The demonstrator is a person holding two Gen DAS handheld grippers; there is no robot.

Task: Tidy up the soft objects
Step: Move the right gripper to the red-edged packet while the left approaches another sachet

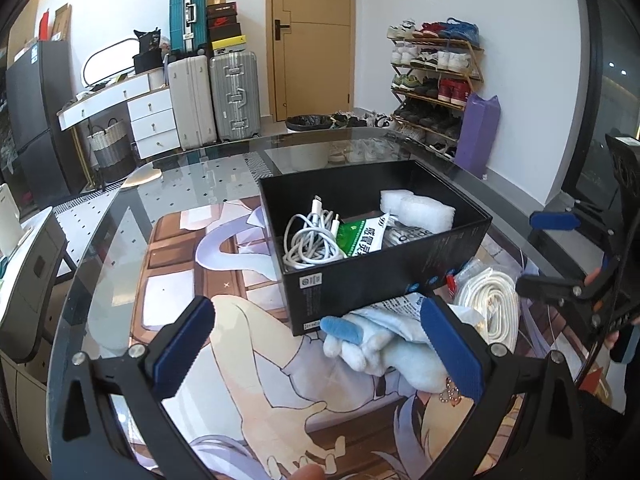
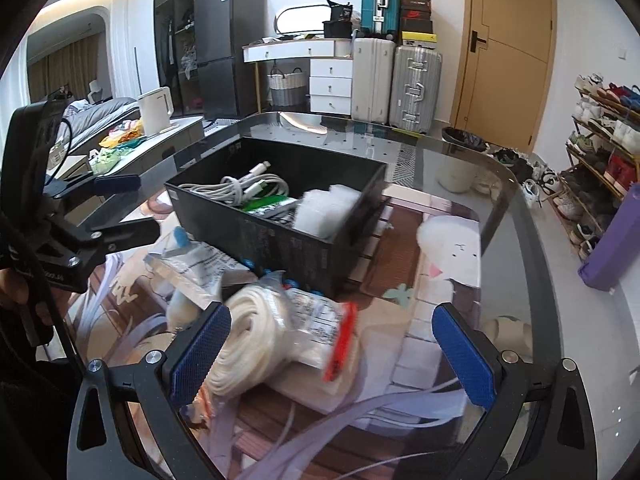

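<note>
A black box (image 1: 384, 276) stands on the glass table, holding white cables (image 1: 308, 236), a green sachet (image 1: 360, 234) and white foam (image 1: 420, 208). In front of it lies a light-blue and white plush toy (image 1: 384, 344), partly in a printed bag. My left gripper (image 1: 318, 348) is open, its fingers wide on either side of the plush. A bagged coil of white rope (image 2: 256, 332) lies blurred between the fingers of my open right gripper (image 2: 332, 356), near the left pad. The box (image 2: 280, 216) is just behind it. Each gripper shows in the other view, left gripper (image 2: 120, 208) and right gripper (image 1: 554, 254).
The round glass table (image 2: 516, 208) covers a printed mat. Suitcases (image 1: 216, 100), a white desk, a door and a shoe rack (image 1: 436, 80) stand beyond. A purple mat (image 1: 480, 136) leans on the wall. A kettle (image 2: 156, 110) sits on a side counter.
</note>
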